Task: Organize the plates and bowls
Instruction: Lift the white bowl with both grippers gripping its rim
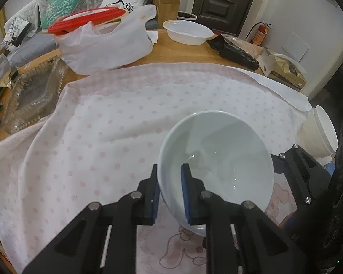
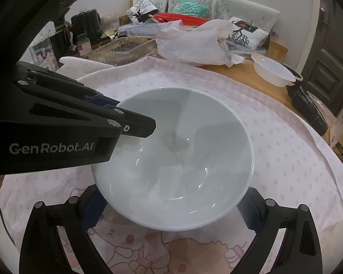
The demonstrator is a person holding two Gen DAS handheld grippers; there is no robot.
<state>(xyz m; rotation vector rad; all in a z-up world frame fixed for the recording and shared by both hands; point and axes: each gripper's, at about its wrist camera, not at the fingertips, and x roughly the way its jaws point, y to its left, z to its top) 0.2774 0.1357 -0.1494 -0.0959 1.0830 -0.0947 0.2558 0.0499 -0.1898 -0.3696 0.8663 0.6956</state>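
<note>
A pale blue-white ceramic bowl (image 1: 219,159) (image 2: 178,155) sits over the pink dotted cloth (image 1: 91,137). My left gripper (image 1: 170,194) is shut on the bowl's near-left rim, one pad inside and one outside; it also shows in the right wrist view (image 2: 125,123) at the bowl's left rim. My right gripper (image 2: 171,210) is open, its fingers on either side of the bowl's near underside, and it holds nothing. A second cream bowl (image 1: 320,132) lies on its side at the cloth's right edge, next to the right gripper's finger (image 1: 299,173).
A white plastic bowl (image 1: 187,32) (image 2: 273,72) stands on the wooden table at the back. A white bag with a red lid (image 1: 103,41), a clear plastic tray (image 1: 32,96), a black wrapped bundle (image 1: 233,50) and a black kettle (image 2: 87,25) ring the cloth.
</note>
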